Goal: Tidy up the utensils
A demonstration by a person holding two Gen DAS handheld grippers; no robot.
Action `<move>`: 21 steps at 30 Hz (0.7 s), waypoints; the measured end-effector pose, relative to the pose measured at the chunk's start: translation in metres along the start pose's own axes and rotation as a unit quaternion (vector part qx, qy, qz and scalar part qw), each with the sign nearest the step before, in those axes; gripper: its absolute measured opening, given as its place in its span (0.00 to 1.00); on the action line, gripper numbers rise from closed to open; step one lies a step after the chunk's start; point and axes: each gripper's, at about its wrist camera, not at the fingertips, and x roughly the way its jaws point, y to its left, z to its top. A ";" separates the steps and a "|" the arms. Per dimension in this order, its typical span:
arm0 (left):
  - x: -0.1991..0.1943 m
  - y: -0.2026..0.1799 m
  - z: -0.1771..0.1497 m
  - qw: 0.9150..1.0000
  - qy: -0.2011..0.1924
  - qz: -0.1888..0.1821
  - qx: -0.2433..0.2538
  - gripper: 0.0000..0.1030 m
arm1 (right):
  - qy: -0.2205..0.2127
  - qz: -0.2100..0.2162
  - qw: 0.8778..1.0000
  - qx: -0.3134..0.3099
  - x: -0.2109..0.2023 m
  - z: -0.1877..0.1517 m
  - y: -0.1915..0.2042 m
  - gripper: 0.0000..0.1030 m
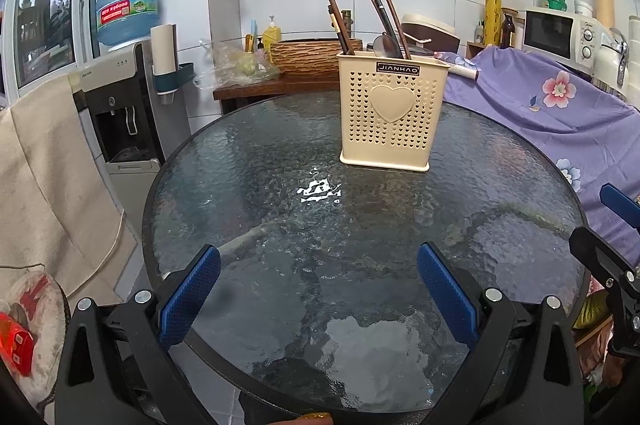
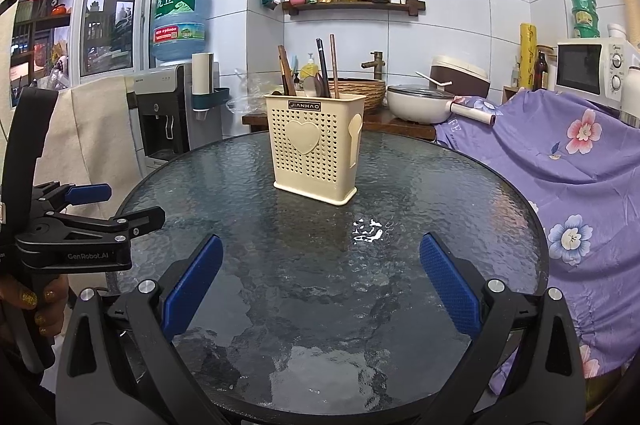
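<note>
A beige perforated utensil holder (image 1: 391, 109) (image 2: 318, 149) with a heart on its front stands upright on the far half of the round glass table (image 1: 280, 185) (image 2: 440, 193). Dark chopsticks (image 1: 387, 21) (image 2: 325, 65) and a spoon (image 1: 385, 46) (image 2: 311, 86) stick up out of it. My left gripper (image 1: 318, 289) hovers open over the table's near edge, nothing between its blue pads. My right gripper (image 2: 320, 281) is open too, also empty, well short of the holder. The left gripper (image 2: 86, 209) shows at the left of the right wrist view, held by a hand.
A purple flowered cloth (image 1: 560, 113) (image 2: 560, 161) drapes over something right of the table. A water dispenser (image 1: 132, 105) (image 2: 168, 113) stands at the left by a beige cloth (image 1: 48, 185). Behind the table is a wooden counter with a basket-like basin (image 1: 316, 57), a white pot (image 2: 420, 103) and a microwave (image 2: 592, 73).
</note>
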 end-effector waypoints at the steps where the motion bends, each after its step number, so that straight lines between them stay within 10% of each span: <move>1: 0.000 0.000 0.000 1.000 0.000 0.000 0.000 0.94 | 0.000 0.001 1.000 0.001 0.000 0.000 0.000 0.94; 21: -0.001 0.002 0.001 1.000 0.005 -0.001 -0.005 0.94 | 0.006 0.005 1.000 -0.003 0.003 0.002 0.000 0.94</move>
